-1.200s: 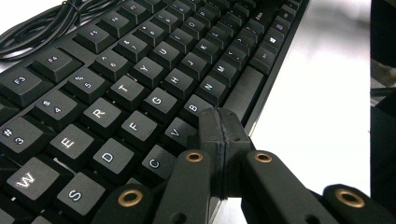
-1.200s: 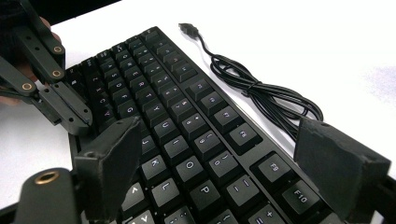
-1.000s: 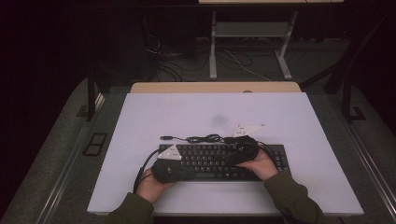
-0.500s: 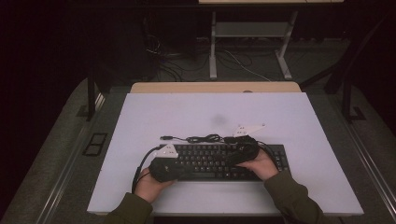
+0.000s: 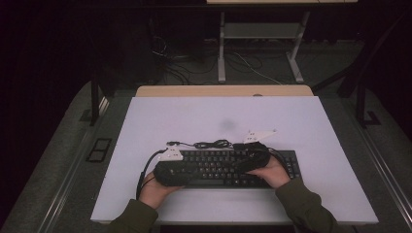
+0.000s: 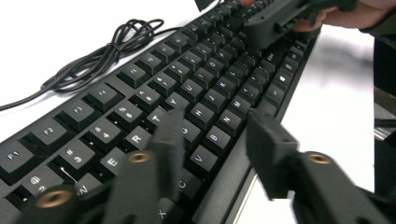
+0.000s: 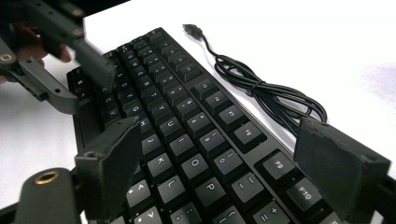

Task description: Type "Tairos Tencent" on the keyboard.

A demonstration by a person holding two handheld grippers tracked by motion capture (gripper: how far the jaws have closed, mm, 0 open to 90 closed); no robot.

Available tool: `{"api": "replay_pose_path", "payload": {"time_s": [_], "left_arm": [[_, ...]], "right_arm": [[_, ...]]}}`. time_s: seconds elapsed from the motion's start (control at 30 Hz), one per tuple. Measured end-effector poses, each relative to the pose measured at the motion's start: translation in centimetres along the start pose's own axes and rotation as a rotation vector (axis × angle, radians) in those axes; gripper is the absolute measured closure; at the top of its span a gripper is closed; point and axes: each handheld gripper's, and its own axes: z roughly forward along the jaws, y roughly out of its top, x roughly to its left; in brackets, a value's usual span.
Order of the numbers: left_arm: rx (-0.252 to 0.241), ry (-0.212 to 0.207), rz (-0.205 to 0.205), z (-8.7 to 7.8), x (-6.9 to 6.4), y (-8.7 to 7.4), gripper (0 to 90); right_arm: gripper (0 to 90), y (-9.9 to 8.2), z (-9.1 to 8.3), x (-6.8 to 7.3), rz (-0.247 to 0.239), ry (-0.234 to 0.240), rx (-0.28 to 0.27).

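Compared with the earlier high-view frames, the left gripper [image 5: 180, 171] has just been opening its jaws; they were closed a second ago and now stand partly apart. Its grey plate also sits slightly farther from the person than before. The keyboard [image 5: 218, 167], the right gripper [image 5: 243, 164] and the coiled cable [image 5: 211, 143] lie as they did.

The left hand [image 5: 154, 190] comes in from the bottom edge of the high view, forearm angled toward the keyboard's left end, and holds its gripper low over that end. The right hand [image 5: 270, 172] rests on the right half of the keyboard, with its gripper pointing left along the key rows.

Left gripper [image 6: 212, 140], left gripper view: the jaws are partly open. One jaw hangs over the keys near R and T; the other stands over the keyboard's [image 6: 187, 88] near edge by the bottom row. The keys lie below the gap; whether a pad touches a key cannot be told, and nothing is clamped.

Right gripper [image 7: 224, 158], right gripper view: the jaws are wide open and span the keyboard [image 7: 187, 116] from near edge to far edge. The pads do not press on it.

The keyboard lies flat on the white table [image 5: 194, 116], near its front edge, with the cable [image 7: 261, 88] bundled just behind it.
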Motion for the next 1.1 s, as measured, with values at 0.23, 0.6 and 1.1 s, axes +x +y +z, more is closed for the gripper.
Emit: {"api": "replay_pose_path", "payload": {"time_s": [0.23,0.6,1.1], "left_arm": [[-0.032,0.035,-0.001,0.0,0.3,0.3,35.3],[-0.046,0.047,0.009,0.6,0.8,0.8,27.3],[-0.058,0.048,0.011,1.0,0.8,1.0,27.1]], "right_arm": [[15.1,-0.1,-0.2,0.0,-0.002,0.007,-0.002],[16.9,-0.6,-1.2,0.2,-0.001,0.033,0.004],[41.5,-2.0,-4.0,0.9,-0.017,0.072,0.011]]}}
